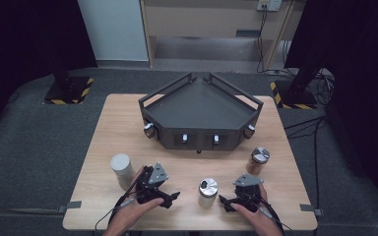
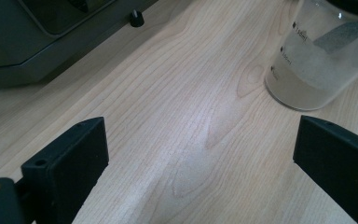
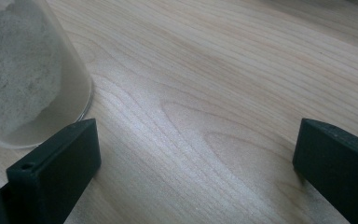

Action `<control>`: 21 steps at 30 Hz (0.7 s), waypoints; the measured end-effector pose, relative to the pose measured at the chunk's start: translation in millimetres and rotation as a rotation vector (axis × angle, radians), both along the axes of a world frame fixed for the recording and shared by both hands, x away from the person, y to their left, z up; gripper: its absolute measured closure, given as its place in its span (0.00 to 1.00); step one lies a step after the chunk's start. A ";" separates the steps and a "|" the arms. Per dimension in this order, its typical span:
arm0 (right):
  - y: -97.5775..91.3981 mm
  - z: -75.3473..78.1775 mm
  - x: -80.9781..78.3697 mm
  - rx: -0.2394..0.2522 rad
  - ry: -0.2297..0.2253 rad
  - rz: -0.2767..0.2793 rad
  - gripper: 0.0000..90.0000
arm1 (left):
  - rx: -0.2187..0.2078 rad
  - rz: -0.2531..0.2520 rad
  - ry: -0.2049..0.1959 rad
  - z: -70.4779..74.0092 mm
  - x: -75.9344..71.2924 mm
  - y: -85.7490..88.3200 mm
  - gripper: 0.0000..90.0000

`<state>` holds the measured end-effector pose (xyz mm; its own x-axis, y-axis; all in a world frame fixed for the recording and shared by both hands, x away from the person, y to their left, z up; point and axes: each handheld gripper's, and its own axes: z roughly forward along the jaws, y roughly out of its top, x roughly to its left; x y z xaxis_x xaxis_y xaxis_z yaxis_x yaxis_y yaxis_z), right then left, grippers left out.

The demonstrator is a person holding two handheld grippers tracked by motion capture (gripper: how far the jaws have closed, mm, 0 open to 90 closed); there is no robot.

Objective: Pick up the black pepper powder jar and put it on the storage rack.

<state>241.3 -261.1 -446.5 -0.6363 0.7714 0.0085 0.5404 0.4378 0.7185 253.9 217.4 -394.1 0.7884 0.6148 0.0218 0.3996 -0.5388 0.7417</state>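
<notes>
Soft overhead light falls on the desk [image 1: 128,123], while the room's edges sink into black. A pale sheen glows on the wood in both gripper views. Close up, the black jaws are blurred.

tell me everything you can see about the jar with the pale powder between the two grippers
The jar is a small clear container with a round silver lid bearing a dark spot. Its lower part holds pale, whitish powder, and the left gripper view shows printed measuring marks up its wall. It stands upright on the wooden table, near the front edge, between the left gripper and right gripper. Both grippers are open and nothing touches the jar.
</notes>
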 end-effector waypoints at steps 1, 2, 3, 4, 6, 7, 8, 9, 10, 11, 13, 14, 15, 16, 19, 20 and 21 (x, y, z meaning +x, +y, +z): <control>0.0 0.0 0.0 0.000 0.000 0.000 0.01 | -0.002 0.001 0.000 1.5 -0.2 0.7 0.02; 0.0 0.0 0.0 0.001 0.000 -0.001 0.01 | -0.005 0.003 0.000 3.0 -0.6 1.5 0.02; 0.0 0.0 0.0 0.000 0.000 0.000 0.01 | -0.006 0.002 -0.001 4.8 -0.8 2.0 0.02; 0.0 0.0 0.0 0.000 0.000 0.000 0.01 | -0.004 0.001 -0.002 6.7 -1.1 2.3 0.02; 0.1 0.0 -0.1 0.000 0.000 -0.001 0.01 | -0.004 -0.002 -0.005 10.5 -2.2 2.5 0.02; 0.1 0.0 -0.1 0.000 0.000 -0.001 0.01 | -0.003 -0.005 -0.008 12.3 -2.5 2.7 0.02; 0.1 0.0 -0.1 0.000 0.000 -0.001 0.01 | -0.004 -0.006 -0.008 13.6 -2.7 2.9 0.02; 0.1 0.0 -0.1 0.000 0.000 -0.001 0.01 | -0.009 -0.006 -0.010 15.1 -3.2 3.4 0.02; 0.1 0.0 -0.2 0.000 0.000 -0.001 0.01 | -0.024 -0.005 -0.009 16.3 -4.0 4.8 0.02; 0.1 0.0 -0.2 0.000 0.000 -0.001 0.01 | -0.040 -0.007 -0.009 17.7 -4.3 6.4 0.02; 0.2 0.0 -0.2 0.000 0.000 -0.001 0.01 | -0.044 -0.011 -0.019 22.9 -6.0 6.4 0.03; 0.2 0.0 -0.2 0.000 0.000 -0.002 0.01 | -0.039 -0.011 -0.023 26.0 -6.6 5.7 0.03; 0.2 0.0 -0.2 0.000 0.000 -0.002 0.01 | -0.032 -0.013 -0.027 29.2 -6.8 5.0 0.03; 0.2 0.0 -0.2 0.000 0.000 -0.002 0.01 | -0.026 -0.015 -0.029 32.3 -6.8 4.6 0.03; 0.3 0.0 -0.3 0.000 0.000 -0.002 0.01 | -0.015 -0.016 -0.033 39.8 -5.9 4.5 0.03; 0.3 0.0 -0.3 0.000 0.000 -0.002 0.01 | -0.012 -0.017 -0.036 41.7 -5.6 4.7 0.02; 0.3 0.0 -0.3 0.000 0.000 -0.002 0.01 | -0.010 -0.017 -0.037 43.1 -5.2 5.0 0.02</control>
